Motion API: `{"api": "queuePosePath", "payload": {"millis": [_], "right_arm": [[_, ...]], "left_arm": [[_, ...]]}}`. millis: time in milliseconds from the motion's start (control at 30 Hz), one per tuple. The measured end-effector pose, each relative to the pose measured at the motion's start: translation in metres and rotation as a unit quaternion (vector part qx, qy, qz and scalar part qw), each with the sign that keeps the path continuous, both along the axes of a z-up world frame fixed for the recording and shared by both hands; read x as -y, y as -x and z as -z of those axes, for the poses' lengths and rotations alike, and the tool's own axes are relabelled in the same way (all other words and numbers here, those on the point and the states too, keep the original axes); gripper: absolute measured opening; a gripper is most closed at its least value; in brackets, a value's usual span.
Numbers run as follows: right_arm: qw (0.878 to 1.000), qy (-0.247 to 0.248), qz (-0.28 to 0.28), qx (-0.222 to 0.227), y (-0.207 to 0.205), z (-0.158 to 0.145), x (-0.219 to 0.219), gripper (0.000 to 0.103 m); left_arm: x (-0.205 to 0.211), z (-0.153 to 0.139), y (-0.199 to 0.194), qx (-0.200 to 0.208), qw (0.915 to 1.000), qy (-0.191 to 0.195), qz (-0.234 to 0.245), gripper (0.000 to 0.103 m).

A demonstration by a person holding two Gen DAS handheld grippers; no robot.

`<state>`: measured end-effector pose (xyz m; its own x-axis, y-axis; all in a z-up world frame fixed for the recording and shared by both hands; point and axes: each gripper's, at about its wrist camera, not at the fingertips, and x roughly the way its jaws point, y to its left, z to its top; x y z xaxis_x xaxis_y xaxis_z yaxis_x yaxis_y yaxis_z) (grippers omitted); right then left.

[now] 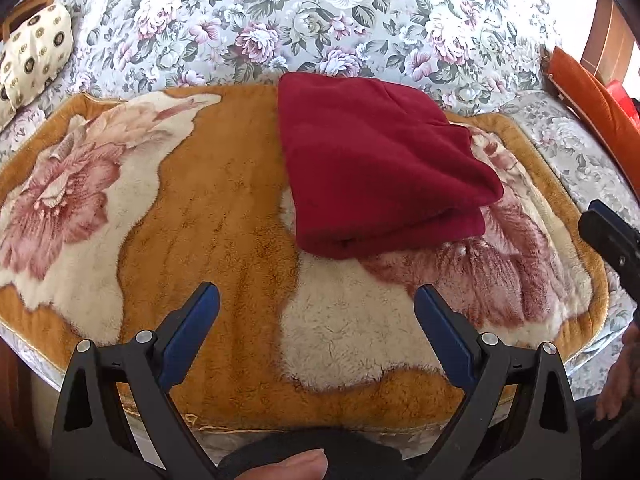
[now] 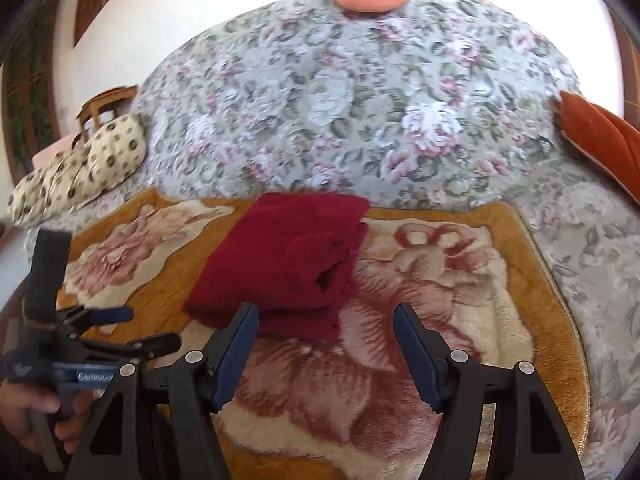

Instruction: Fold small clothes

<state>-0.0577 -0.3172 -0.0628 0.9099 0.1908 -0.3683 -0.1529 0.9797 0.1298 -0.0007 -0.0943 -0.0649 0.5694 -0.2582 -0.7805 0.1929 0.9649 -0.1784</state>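
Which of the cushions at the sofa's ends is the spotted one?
The cream cushion with dark round spots, at the left end of the floral sofa. The cushion at the right end is plain orange.

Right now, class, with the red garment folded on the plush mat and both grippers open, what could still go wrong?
1. The folded red garment has loose layers at its near edge; a nudge from the right gripper, close by, could spring them open.
2. It overhangs the plush mat toward the sofa back, so it might slump.
3. The left gripper could snag the pile.
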Motion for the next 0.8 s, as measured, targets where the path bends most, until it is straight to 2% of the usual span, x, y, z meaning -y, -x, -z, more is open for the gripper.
{"api": "queuePosePath", "payload": {"millis": [267, 567, 800], "right_arm": [[1.000, -0.003, 0.016, -0.014, -0.0041, 0.0053, 0.0022, 0.067], [1.000, 0.020, 0.012, -0.010, -0.0034, 0.0058, -0.0066, 0.067], [1.000, 0.012, 0.023, -0.009, -0.0025, 0.0055, -0.0016, 0.067]], "left_arm": [[0.0013, 0.0016, -0.0016, -0.004, 1.0000, 0.001, 0.004, 0.098], [0.0030, 0.0036, -0.0012, -0.010, 0.9999, -0.003, 0.007, 0.098], [0.0024, 0.0026, 0.0001, -0.004, 0.9999, -0.002, 0.012, 0.098]]}}
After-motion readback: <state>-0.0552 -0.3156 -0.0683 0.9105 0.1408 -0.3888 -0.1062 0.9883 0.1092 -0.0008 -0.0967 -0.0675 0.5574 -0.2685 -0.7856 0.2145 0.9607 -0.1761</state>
